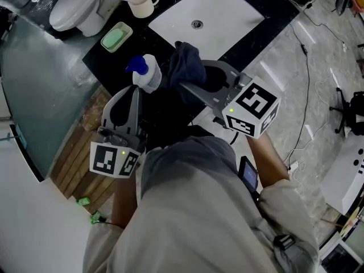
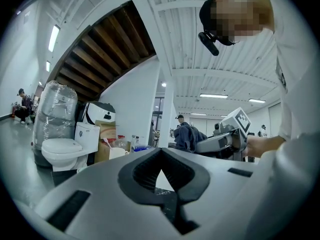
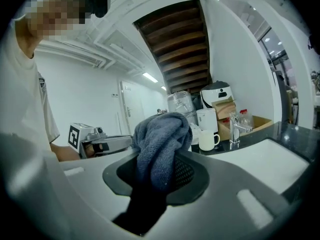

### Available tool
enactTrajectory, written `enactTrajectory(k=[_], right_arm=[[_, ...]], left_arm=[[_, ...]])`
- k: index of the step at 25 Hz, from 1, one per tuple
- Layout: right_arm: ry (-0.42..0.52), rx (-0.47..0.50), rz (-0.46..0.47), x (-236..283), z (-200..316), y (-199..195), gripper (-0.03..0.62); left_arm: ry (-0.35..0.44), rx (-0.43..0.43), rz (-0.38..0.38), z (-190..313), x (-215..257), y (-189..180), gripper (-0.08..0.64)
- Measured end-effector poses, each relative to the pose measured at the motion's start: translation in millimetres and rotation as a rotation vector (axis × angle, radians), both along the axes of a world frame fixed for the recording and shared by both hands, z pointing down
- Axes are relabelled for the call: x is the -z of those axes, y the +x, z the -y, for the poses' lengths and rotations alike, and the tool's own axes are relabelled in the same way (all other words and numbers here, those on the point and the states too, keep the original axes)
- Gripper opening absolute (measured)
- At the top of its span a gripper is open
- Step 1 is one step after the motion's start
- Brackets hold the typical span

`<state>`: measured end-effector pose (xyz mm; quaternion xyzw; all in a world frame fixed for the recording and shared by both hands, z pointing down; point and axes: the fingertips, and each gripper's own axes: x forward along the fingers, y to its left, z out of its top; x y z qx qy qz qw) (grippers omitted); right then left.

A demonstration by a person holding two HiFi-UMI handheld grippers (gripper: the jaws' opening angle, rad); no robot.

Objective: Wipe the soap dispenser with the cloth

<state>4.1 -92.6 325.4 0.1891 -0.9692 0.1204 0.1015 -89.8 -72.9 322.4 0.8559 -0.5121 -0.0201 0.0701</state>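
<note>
Right tool (image 1: 192,75) by black counter (image 1: 100,61), white sink (image 1: 230,16)

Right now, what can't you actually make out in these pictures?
- Head view: the lower body of the soap dispenser, hidden behind the left gripper. Whether its fingers touch the dispenser is unclear.
- Left gripper view: the dispenser, nearly all hidden by the gripper's own body.
- Right gripper view: the lower end of the cloth, lost in shadow between the fingers of the right gripper.
</note>
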Motion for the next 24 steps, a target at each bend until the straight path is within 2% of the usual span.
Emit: enactTrajectory(k=[13, 24], right_arm=[[0.032, -0.005, 0.049, 18, -12, -2, 0.103], [0.037, -0.015, 0.05, 22, -11, 9, 0.103]], left_arm=[[0.003, 0.012, -0.022, -2, 7, -3, 0.008], [-0.008, 0.023, -0.034, 1, 9, 0, 0.008]])
